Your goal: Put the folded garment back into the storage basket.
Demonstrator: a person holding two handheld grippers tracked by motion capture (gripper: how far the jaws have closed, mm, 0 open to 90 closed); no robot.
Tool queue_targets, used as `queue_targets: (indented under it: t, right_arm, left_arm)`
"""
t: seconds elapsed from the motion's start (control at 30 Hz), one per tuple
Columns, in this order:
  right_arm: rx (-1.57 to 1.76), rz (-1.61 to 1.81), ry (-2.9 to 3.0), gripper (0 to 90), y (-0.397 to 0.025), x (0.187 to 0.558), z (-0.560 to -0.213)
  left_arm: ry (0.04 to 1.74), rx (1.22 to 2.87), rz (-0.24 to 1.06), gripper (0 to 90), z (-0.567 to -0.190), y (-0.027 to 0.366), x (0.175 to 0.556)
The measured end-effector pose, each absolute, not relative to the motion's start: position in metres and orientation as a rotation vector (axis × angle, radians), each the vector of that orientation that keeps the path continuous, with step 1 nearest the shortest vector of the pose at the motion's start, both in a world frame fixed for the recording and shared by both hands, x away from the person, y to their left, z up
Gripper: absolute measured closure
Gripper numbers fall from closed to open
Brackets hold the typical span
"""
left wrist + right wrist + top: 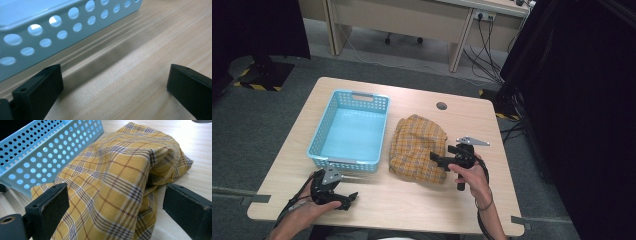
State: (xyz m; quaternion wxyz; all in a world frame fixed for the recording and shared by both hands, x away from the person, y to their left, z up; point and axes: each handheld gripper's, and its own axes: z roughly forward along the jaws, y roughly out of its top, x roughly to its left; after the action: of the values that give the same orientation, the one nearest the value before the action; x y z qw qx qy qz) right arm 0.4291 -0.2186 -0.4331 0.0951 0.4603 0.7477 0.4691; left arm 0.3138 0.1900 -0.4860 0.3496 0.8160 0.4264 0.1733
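Two tongs: both gaping wide, neither has hold of anything.
Left hand: comes in at the bottom-left of the high view, low over the desk (377,200), wrapped round the grip from behind.
Left tongs (346,199): near the front-left desk edge, tips aimed right and a bit forward; grey plate on top faces up.
Left tongs state: jaws spread far apart in the left gripper view, bare wood between them (113,82).
Basket (323,132): light blue, perforated walls, sits left of centre on the desk, long axis running away from the person; its near wall is just beyond the left tongs.
Cloth (418,147): yellow plaid, bunched in a soft heap on the desk just right of the basket, close beside it; touching or not, cannot tell.
Cloth axis: long axis runs near to far, slightly tilted; far end rounded, near end wider and flatter.
Right hand: enters bottom-right, forearm angled up and left, fist round the handle.
Right tongs (435,159): tips point left at the near-right edge of the cloth.
Right tongs state: fully spread, straddling the cloth's folded edge (113,200); pads not pressing on it.
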Motion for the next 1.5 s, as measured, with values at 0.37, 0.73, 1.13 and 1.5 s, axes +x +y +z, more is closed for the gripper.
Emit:
queue_targets:
  t: [0.37,0.73,1.13,1.5]
  right_arm:
    - [1.394,1.427,2.243,14.4,-0.210,0.443,-0.441]
    - [1.360,1.452,2.262,28.3,-0.206,0.453,-0.442]
    - [1.367,1.507,2.274,53.5,-0.196,0.467,-0.449]
    - [1.380,1.539,2.242,69.9,-0.198,0.463,-0.443]
  left_arm:
    - [1.104,2.115,0.448,0.0,-0.486,0.190,0.314]
    - [1.104,2.115,0.448,0.0,-0.486,0.190,0.314]
    - [1.103,2.115,0.448,0.0,-0.486,0.190,0.314]
    - [1.103,2.116,0.448,0.0,-0.486,0.190,0.314]
